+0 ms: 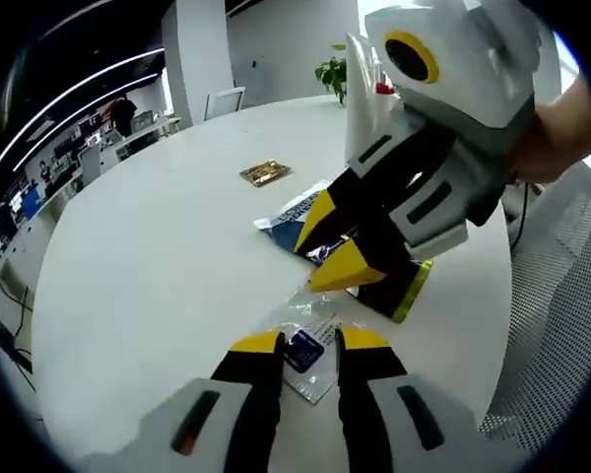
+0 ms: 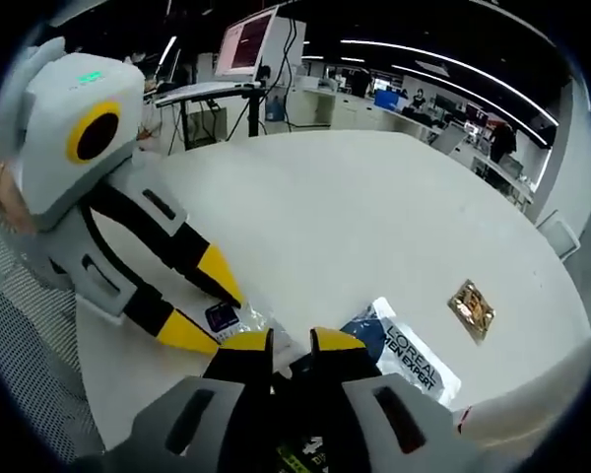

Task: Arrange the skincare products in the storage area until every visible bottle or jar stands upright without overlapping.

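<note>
Smooth and white, the round desk (image 1: 158, 256) spreads toward an open office, with a small gold foil square (image 1: 265, 173) lying flat toward 11 o'clock. Left tongs (image 1: 308, 342) stand slightly parted over a crinkly clear sachet (image 1: 310, 350) with a dark blue label; whether they pinch it I cannot tell. Right tongs (image 2: 291, 342), nearly closed, are over a dark packet (image 1: 399, 286) with a yellow-green edge, grip unclear, beside a glossy blue-and-white pouch (image 2: 409, 357) at 4 o'clock.
</note>
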A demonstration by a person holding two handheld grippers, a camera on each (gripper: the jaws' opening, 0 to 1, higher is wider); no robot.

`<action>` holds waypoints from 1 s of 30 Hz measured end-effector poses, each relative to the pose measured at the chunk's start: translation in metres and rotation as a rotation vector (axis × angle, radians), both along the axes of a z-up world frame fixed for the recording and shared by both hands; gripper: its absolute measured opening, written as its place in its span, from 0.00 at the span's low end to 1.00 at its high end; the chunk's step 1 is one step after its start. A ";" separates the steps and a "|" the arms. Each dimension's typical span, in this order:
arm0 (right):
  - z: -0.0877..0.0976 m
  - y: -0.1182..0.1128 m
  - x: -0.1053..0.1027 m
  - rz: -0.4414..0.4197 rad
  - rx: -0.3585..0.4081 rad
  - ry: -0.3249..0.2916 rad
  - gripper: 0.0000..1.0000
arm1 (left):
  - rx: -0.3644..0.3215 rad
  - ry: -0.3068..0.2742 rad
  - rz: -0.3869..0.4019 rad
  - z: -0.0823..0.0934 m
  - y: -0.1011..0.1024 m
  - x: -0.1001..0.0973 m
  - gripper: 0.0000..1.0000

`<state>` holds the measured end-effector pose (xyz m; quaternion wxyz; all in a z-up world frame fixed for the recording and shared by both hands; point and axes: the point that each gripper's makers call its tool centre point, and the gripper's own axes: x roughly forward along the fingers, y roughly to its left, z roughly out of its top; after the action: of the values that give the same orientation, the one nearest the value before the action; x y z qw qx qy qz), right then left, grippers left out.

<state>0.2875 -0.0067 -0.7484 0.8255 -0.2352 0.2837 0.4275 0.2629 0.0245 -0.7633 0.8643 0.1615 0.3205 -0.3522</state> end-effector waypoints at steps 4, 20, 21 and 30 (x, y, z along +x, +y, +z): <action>0.001 -0.008 -0.004 -0.007 0.004 0.004 0.17 | 0.003 0.001 0.010 0.000 0.000 0.000 0.22; 0.009 -0.016 -0.013 -0.005 0.051 0.007 0.21 | -0.006 0.017 0.042 0.001 0.000 0.002 0.26; 0.009 -0.017 -0.014 -0.004 0.051 0.005 0.21 | -0.007 0.019 0.043 0.001 0.000 0.002 0.26; 0.017 -0.021 -0.023 -0.005 0.069 -0.010 0.24 | 0.000 0.016 0.059 0.006 0.005 0.003 0.28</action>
<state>0.2641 -0.0273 -0.7316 0.8357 -0.2081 0.2652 0.4336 0.2656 0.0292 -0.7573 0.8719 0.1493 0.3320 -0.3277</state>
